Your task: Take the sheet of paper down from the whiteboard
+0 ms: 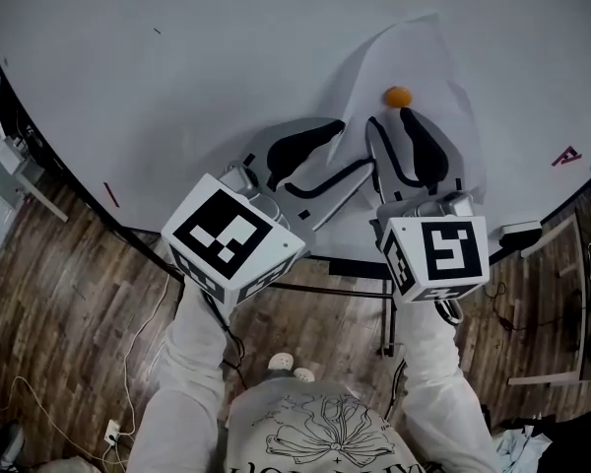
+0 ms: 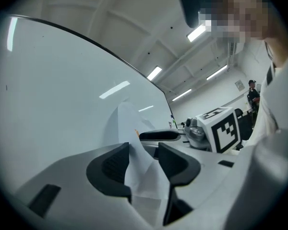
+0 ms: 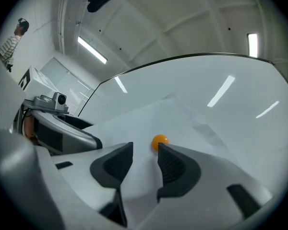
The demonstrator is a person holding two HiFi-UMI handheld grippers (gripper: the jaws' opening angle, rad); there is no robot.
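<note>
Left gripper view: the left gripper (image 2: 144, 153) has its jaws wide apart. A raised fold of the sheet of paper (image 2: 140, 174) stands in the gap, close against the left-hand pad and clear of the other, so nothing is pinched. The sheet is white, thin and creased, and along this edge it peels away from the whiteboard (image 2: 62, 104).

In the right gripper view the right gripper (image 3: 145, 158) also has its jaws apart, with flat paper showing behind the gap and no grip on it. A small round orange magnet (image 3: 159, 141) sits on the sheet just beyond the tip of one jaw.

In the head view the sheet hangs on the right part of the board, pinned by that magnet. Its left side curls off the surface and faint folds cross its right side. Both grippers point at the sheet side by side, close to the magnet.
</note>
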